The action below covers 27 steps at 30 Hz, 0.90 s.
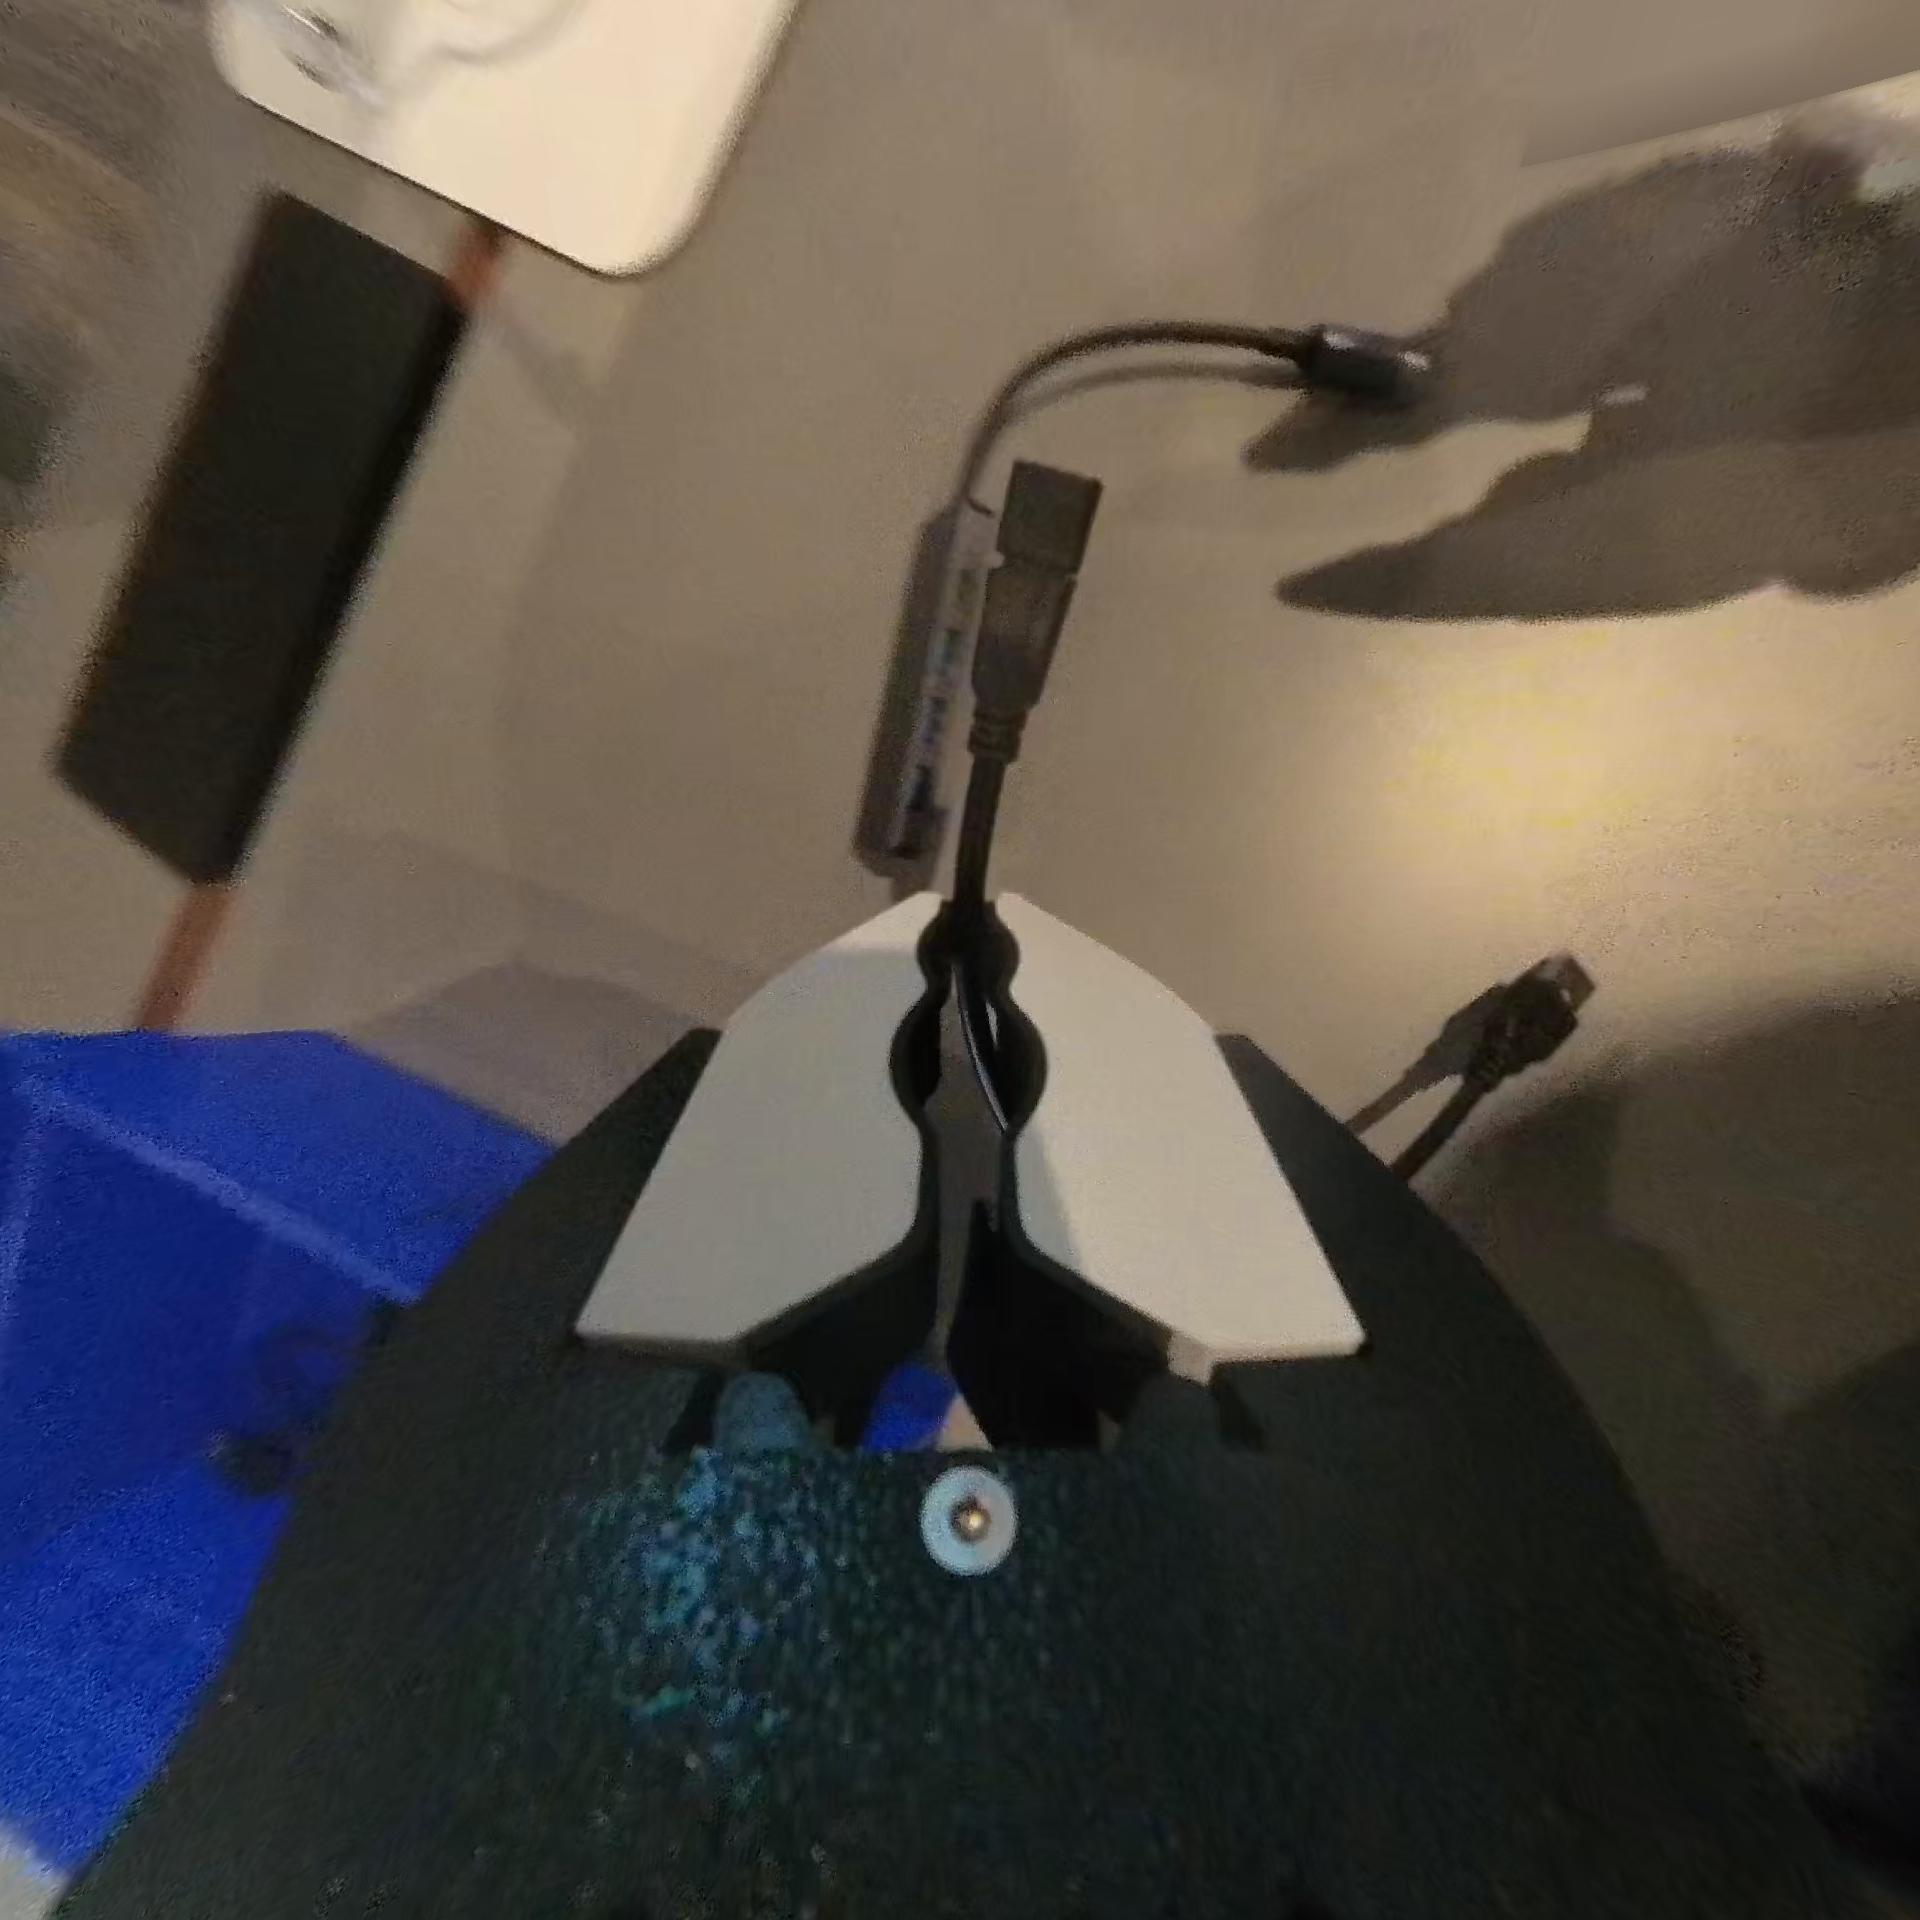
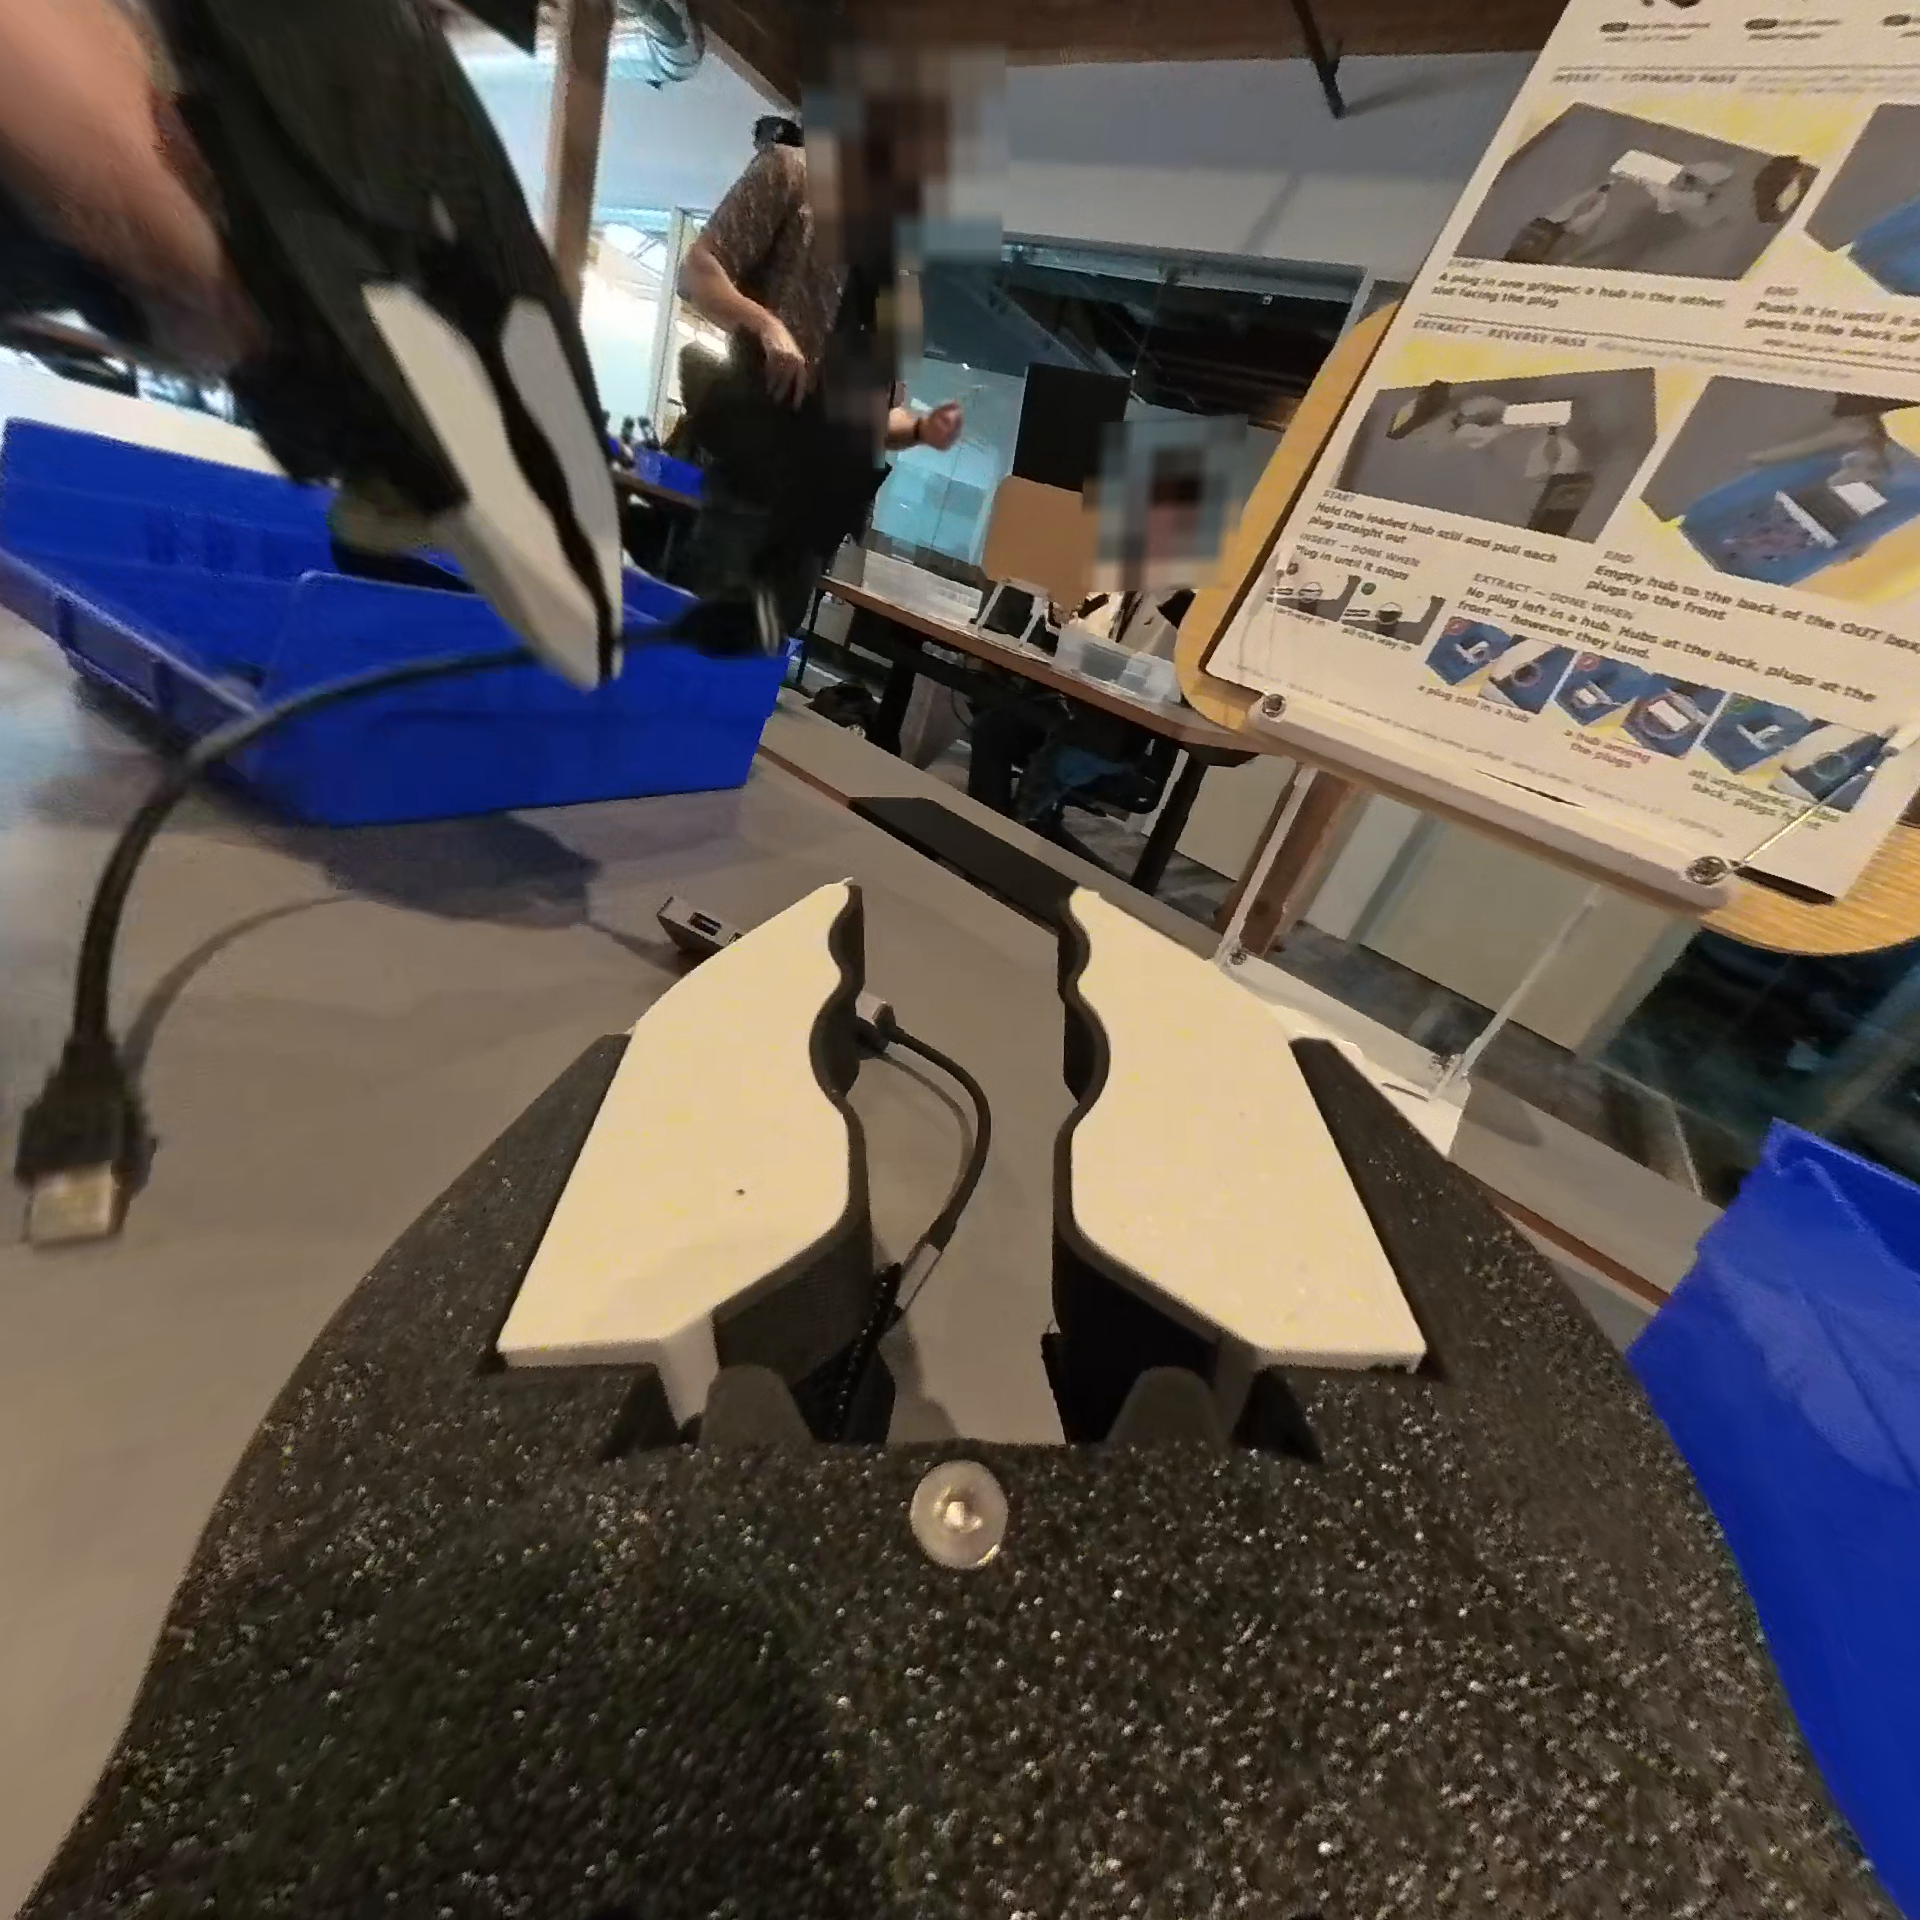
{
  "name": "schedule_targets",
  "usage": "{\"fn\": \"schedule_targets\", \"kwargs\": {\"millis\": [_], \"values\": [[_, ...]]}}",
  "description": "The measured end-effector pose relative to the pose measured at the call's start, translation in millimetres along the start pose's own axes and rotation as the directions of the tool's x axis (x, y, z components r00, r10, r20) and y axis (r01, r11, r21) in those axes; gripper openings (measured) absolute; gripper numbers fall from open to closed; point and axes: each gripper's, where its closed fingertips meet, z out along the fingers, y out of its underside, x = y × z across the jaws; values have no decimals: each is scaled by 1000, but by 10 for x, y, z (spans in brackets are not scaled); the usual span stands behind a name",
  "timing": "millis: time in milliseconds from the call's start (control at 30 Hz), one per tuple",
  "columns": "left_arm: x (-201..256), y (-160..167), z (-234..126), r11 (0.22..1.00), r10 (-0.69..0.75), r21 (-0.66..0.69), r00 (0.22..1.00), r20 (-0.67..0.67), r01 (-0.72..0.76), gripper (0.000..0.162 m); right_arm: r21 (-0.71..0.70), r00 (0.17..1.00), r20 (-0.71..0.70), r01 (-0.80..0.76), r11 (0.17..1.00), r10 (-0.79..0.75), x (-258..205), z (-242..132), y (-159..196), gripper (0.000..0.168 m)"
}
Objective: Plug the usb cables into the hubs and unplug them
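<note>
My left gripper [image 1: 961, 914] is shut on a black USB cable [image 1: 982, 821], and its plug [image 1: 1023, 592] sticks out ahead, above a slim grey hub [image 1: 914, 707] lying on the table. In the right wrist view the left gripper [image 2: 582, 644] hangs at the upper left, and the cable droops to a USB plug [image 2: 78, 1174] near the table. My right gripper [image 2: 961, 925] is open and empty, low over the table. The hub's own short lead [image 2: 966, 1122] lies between its fingers [image 2: 727, 1091]. The hub's end [image 2: 701, 925] shows just left of them.
A blue bin [image 2: 499, 717] stands behind the left gripper, and it also shows in the left wrist view [image 1: 208, 1195]. Another blue bin [image 2: 1818, 1455] is at the right. An instruction board [image 2: 1558, 468] on a clear stand rises at the right. A loose plug [image 1: 1527, 1013] lies at the right. People stand beyond.
</note>
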Motion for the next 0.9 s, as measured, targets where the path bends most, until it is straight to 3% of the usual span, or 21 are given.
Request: {"fn": "schedule_targets", "kwargs": {"millis": [100,333,700,900], "values": [[257,117,325,996,16,-90,997,-75,-23,5,1,1000,4,-1,1000,1,-9,-1,-6,35],[567,271,744,987,-17,-161,982,-189,-14,5,-4,1000,24,20,1000,-20,-65,9,-4,34],[583,256,862,992,-73,-112,976,-207,50,4,-13,999,49,19,1000,-18,-114,21,18,34],[618,335,914,986,-54,-163,977,-206,20,4,-10,998,57,19,1000,-18,-133,22,11,34]]}}
